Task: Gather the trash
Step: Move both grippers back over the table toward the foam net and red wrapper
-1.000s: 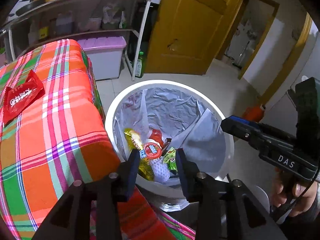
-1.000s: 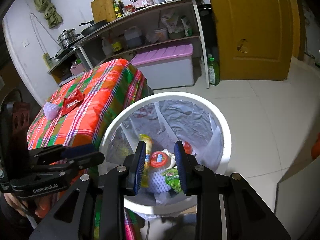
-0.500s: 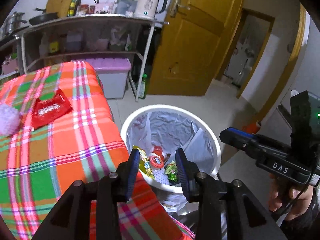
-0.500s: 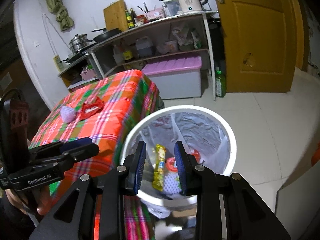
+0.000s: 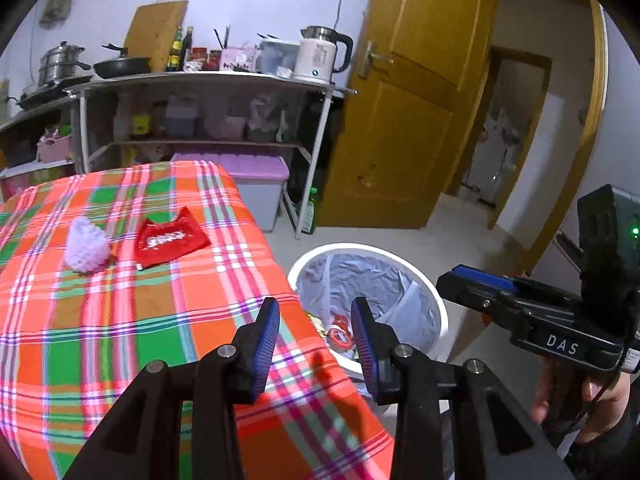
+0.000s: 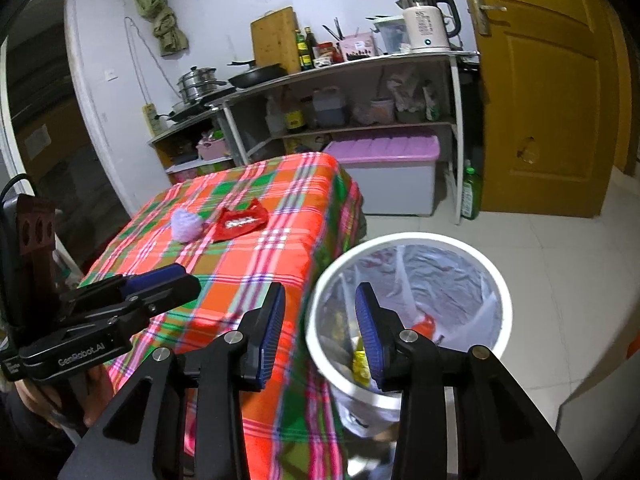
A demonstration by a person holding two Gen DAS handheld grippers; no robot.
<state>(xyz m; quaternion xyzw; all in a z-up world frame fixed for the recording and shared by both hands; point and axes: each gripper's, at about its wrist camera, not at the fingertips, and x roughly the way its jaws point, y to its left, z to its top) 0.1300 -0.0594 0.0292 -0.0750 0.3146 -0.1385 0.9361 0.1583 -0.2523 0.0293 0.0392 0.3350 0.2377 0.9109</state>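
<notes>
Left wrist view: left gripper [image 5: 314, 334] hangs over the near right corner of the plaid tablecloth [image 5: 120, 320], jaws parted with nothing between the blue pads.
Right wrist view: right gripper [image 6: 320, 322] sits above the gap between table edge and bin rim, jaws likewise spread and empty.
Red wrapper [image 5: 170, 238]: lies flat on the cloth toward the far side of the table; its long axis runs left to right with the right end tilted slightly farther away, white lettering facing up.
Purple foam net [image 5: 86, 246]: just left of the red wrapper, almost touching it; a rounded lump, narrower end pointing away.
Trash bin [image 6: 506, 300]: white, round, on the floor just right of the table, lined with a grey bag.
Bin contents: a yellow packet [image 6: 360, 362] standing roughly upright and a red piece [image 6: 424, 326] show in the bottom; other scraps are too hidden to name.
Background: shelf with a kettle [image 5: 322, 60], purple-lidded storage box [image 6: 386, 148] beneath, yellow door [image 5: 404, 120] at right.
</notes>
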